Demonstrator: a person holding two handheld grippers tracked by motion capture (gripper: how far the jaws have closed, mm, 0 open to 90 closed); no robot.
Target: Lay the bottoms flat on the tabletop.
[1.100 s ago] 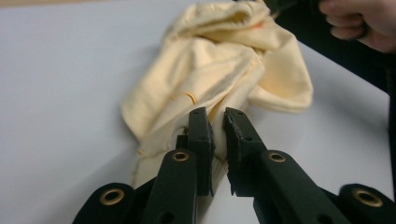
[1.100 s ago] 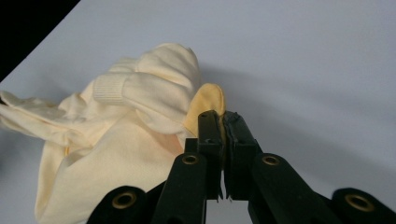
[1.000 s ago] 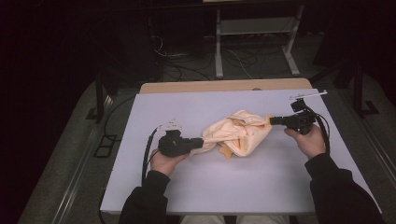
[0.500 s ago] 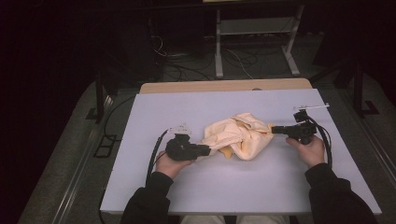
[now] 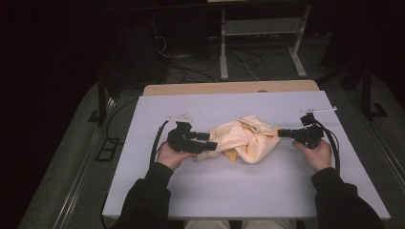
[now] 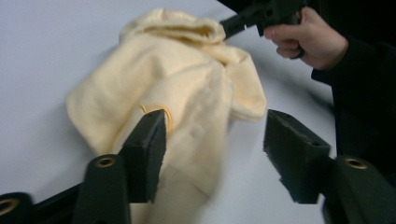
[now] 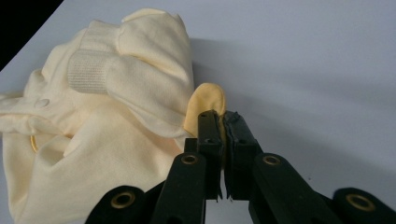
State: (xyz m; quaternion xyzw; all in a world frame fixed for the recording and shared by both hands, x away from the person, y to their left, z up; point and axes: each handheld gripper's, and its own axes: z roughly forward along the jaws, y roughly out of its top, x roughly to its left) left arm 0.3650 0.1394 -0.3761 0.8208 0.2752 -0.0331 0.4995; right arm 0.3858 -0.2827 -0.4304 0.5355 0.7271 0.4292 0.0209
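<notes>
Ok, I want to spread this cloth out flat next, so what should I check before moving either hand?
1. Right gripper clamped on a fold of the crumpled pale yellow fleece garment: ok.
2. Left gripper gripping the garment: not ok; its fingers have just been opening, with cloth between them, unpinched.
3. Garment resting on the white table, away from its edges: ok.
4. Garment flat: not ok, bunched in a heap.
5. Bare table around the heap to spread onto: ok.
6. Which part of the garment the right gripper holds: cannot tell.
</notes>
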